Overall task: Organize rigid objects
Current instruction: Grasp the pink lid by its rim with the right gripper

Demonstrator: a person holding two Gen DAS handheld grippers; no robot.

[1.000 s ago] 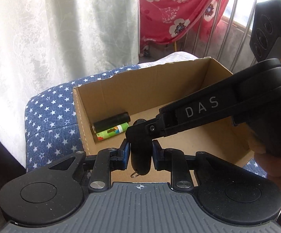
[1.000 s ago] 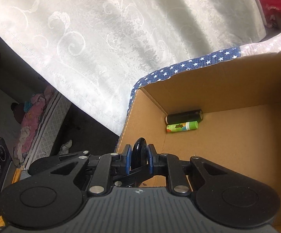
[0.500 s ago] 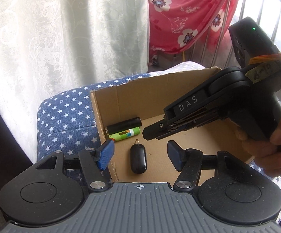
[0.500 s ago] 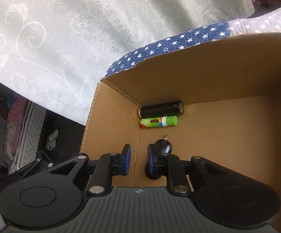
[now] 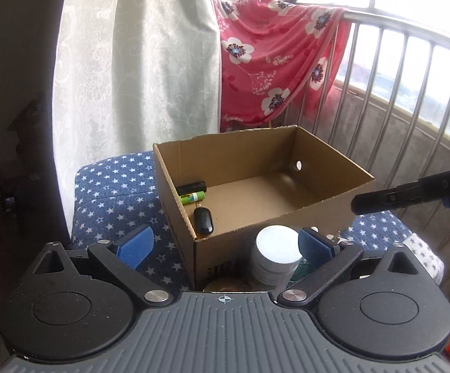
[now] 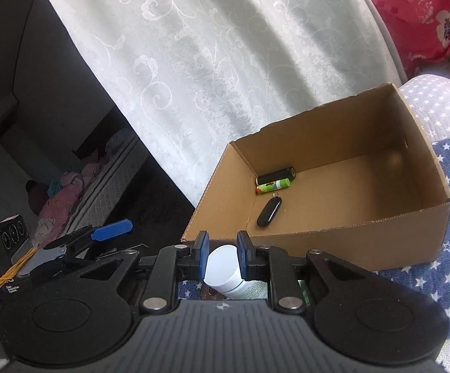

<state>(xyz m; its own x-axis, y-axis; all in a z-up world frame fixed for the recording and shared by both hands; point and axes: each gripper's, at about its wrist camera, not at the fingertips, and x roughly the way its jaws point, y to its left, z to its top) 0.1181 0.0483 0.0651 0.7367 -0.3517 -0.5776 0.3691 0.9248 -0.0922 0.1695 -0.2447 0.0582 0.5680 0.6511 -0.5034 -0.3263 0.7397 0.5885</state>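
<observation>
An open cardboard box (image 5: pixel 333 199) (image 6: pixel 411 227) sits on a blue star-print cushion (image 5: pixel 113 199). In its left corner lie a black cylinder (image 5: pixel 190 187) (image 6: pixel 276 175), a green tube (image 5: pixel 191 198) (image 6: pixel 272 186) and a black key fob (image 5: pixel 203 220) (image 6: pixel 269 211). A white-capped jar (image 5: pixel 276 248) (image 6: pixel 225 265) stands in front of the box. My left gripper (image 5: pixel 223 245) is open wide and empty above the jar. My right gripper (image 6: pixel 223 253) is open, its pads either side of the jar's cap; its side shows in the left wrist view (image 5: pixel 411 192).
A white patterned curtain (image 5: pixel 138 62) hangs behind the box. A red floral cloth (image 5: pixel 271 62) hangs over a metal railing (image 5: pixel 411 93) at the back right. A mattress with clothes (image 6: pixel 79 186) lies lower left in the right wrist view.
Both grippers let go of the key fob, which now lies in the box. Both pulled back and up from the box; the white-capped jar has come into view between the fingers.
</observation>
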